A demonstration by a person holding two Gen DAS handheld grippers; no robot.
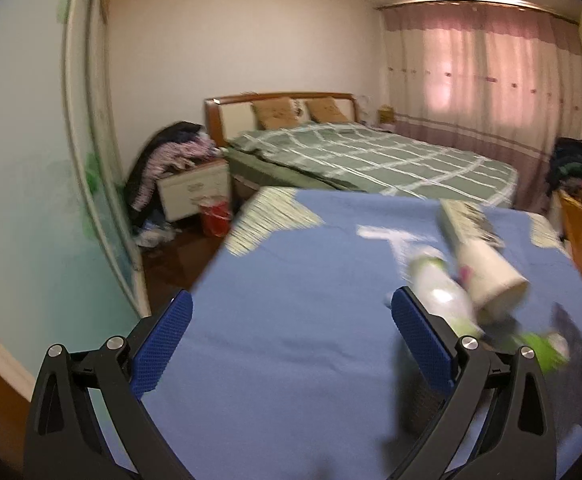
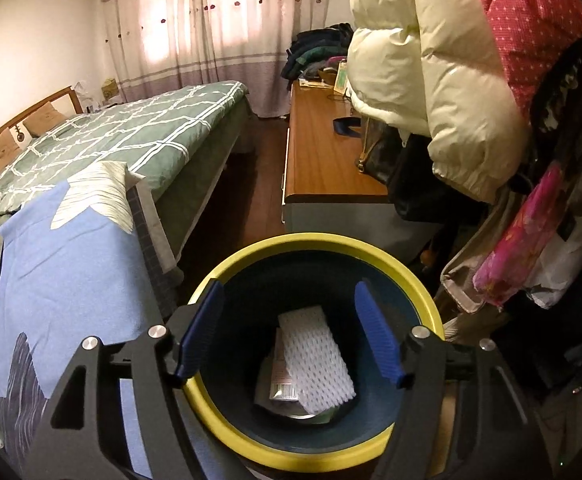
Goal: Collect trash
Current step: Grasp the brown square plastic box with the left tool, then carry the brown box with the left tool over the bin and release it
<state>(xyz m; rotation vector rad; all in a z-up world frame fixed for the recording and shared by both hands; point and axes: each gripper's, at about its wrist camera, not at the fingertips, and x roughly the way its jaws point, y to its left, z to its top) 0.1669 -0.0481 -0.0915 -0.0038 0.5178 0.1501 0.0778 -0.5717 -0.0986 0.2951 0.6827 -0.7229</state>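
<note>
blue cloth (image 1: 291, 280) | on it: bottle (image 1: 447, 300), cup (image 1: 491, 272), box (image 1: 471, 216)

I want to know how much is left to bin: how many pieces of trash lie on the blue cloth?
3: a plastic bottle beside the left tool's finger, a paper cup lying against it, and a printed box behind them. More may be hidden outside the view.

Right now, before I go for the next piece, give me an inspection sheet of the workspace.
Surface: blue cloth over the table, partly bare.
Job's things: plastic bottle, paper cup and carton lie on the cloth; yellow-rimmed bin holds white foam netting and a packet.
Clutter: clothes heaped on the nightstand.
Grippers: left gripper open, empty; right gripper open over the bin, empty.
Cables: nothing seen.
Surroundings: bed, curtains, wooden dresser, hanging jackets.
</note>
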